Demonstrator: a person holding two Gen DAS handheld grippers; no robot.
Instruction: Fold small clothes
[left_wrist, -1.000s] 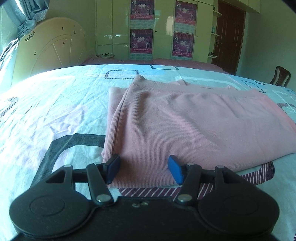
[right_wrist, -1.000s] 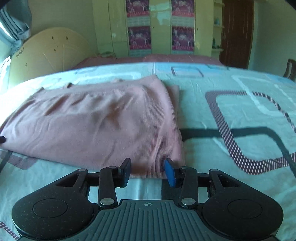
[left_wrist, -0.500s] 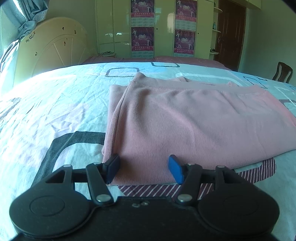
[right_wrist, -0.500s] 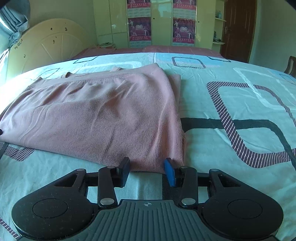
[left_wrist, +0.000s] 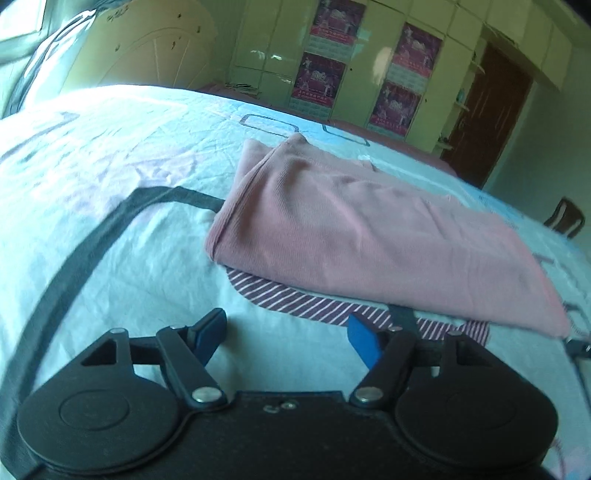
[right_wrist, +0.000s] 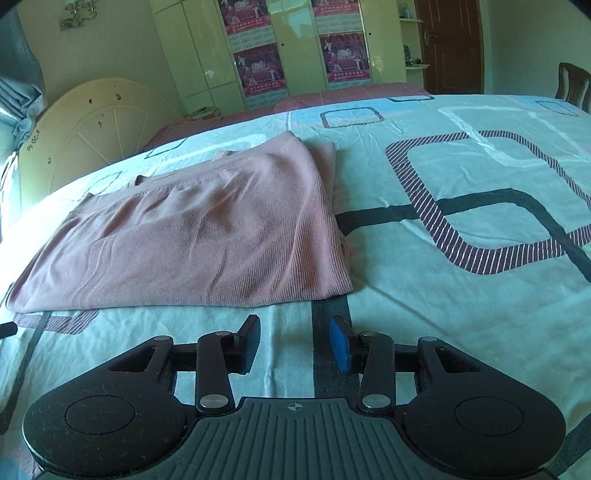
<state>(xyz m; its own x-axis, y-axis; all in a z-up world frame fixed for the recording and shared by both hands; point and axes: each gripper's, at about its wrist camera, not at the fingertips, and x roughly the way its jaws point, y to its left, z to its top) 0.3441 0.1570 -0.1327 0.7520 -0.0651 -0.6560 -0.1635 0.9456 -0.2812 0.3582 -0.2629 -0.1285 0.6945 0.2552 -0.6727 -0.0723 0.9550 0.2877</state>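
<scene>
Folded pink garment (right_wrist: 207, 236) beyond right tool (right_wrist: 294, 345)

Fine-ribbed matt pink knit garment (right_wrist: 207, 236) on a creased printed cotton bedsheet (right_wrist: 461, 325); glossy wardrobe doors (right_wrist: 199, 55); gripper pads (right_wrist: 341, 345) matt blue.

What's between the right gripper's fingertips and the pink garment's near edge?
Only bare bedsheet with its printed dark stripe, seen in the right wrist view. The right gripper stands open, short of the pink garment, touching nothing.
</scene>
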